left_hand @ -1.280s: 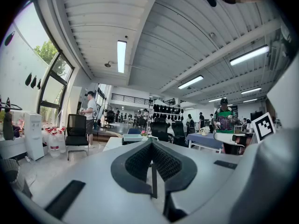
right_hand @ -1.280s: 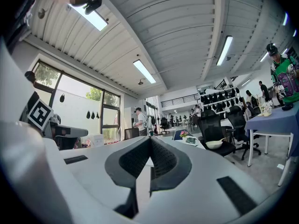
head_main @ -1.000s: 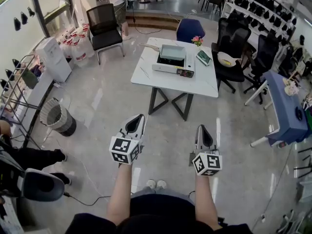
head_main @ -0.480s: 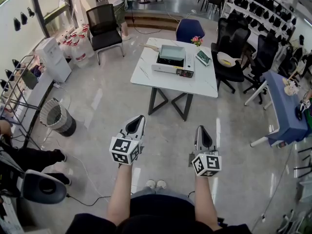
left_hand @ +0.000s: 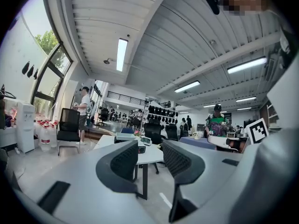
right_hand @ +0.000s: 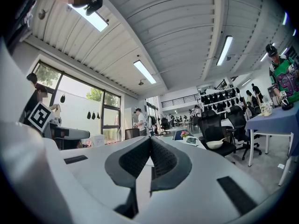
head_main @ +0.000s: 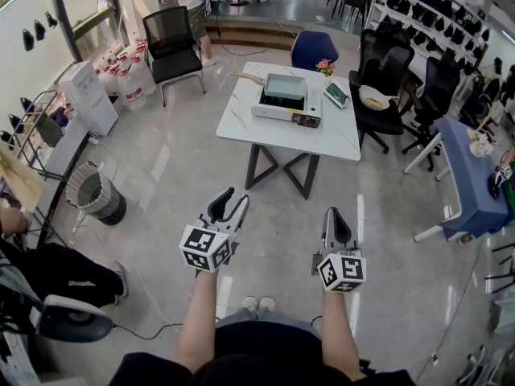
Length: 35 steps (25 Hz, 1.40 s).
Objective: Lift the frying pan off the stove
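White worktop (head_main: pixel 278 137) well ahead of you carries portable stove (head_main: pixel 278 109); pale green frying pan (head_main: pixel 286 85) sits on it, untouched. Your left tongs (head_main: pixel 232 203), shut moment ago, now opening, nothing between. Right tongs (head_main: pixel 335 212) closed, empty. You seem to ready grip; approach comes first.

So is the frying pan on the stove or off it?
On. The frying pan sits on top of the stove on the white table, its handle poking out to the left.
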Each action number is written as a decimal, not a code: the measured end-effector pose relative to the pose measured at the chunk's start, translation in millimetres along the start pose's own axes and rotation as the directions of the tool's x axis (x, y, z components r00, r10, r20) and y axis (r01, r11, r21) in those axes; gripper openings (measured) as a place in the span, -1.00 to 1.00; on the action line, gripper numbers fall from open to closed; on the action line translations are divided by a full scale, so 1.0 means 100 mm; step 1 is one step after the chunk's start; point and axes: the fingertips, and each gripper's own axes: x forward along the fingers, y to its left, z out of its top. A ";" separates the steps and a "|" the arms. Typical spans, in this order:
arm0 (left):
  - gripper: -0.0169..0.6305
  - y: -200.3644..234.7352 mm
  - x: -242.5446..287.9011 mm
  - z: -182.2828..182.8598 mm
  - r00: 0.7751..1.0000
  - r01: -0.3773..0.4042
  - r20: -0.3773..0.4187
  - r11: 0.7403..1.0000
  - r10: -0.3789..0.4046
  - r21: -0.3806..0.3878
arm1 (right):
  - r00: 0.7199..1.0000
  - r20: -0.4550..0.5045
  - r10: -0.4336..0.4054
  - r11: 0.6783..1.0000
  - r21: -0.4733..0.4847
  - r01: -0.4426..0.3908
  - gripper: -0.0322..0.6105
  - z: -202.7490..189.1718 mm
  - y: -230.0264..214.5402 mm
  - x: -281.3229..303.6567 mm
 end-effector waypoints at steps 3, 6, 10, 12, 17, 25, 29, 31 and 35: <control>-0.31 0.02 -0.02 -0.01 1.000 0.004 -0.002 1.000 -0.004 -0.014 | 1.000 -0.001 -0.001 1.000 0.001 0.001 -0.89 0.00 0.03 0.00; -0.24 0.08 -0.03 -0.02 1.000 -0.001 -0.004 1.000 0.001 -0.018 | 1.000 -0.002 -0.001 1.000 0.003 0.001 -0.89 0.00 0.06 0.03; -0.23 0.15 -0.05 -0.02 1.000 -0.003 -0.001 1.000 0.003 -0.021 | 1.000 0.000 -0.006 1.000 0.000 0.006 -0.89 -0.01 0.10 0.06; -0.23 0.19 -0.06 -0.02 1.000 -0.004 0.001 1.000 0.004 -0.019 | 1.000 0.002 -0.011 1.000 0.000 0.011 -0.89 -0.02 0.12 0.06; -0.23 0.32 -0.14 -0.05 1.000 0.002 0.008 1.000 -0.002 -0.016 | 1.000 0.011 -0.022 1.000 -0.013 0.023 -0.89 -0.06 0.23 0.07; -0.23 0.51 -0.16 -0.11 1.000 -0.003 -0.001 1.000 0.003 -0.031 | 0.999 0.014 -0.036 0.999 -0.017 0.036 -0.89 -0.02 0.28 0.15; -0.23 0.62 0.00 -0.09 1.000 0.000 0.006 0.999 0.000 -0.035 | 0.999 0.012 -0.049 0.999 -0.022 0.049 -0.89 -0.01 0.22 0.28; -0.23 0.66 0.10 -0.07 1.000 0.005 0.007 0.999 -0.005 -0.032 | 0.998 0.015 -0.053 0.998 -0.027 0.054 -0.89 -0.01 0.16 0.37; -0.23 0.78 0.33 0.00 1.000 0.008 0.013 1.000 -0.008 -0.020 | 0.998 0.036 -0.060 0.998 -0.013 0.061 -0.89 0.00 0.04 0.61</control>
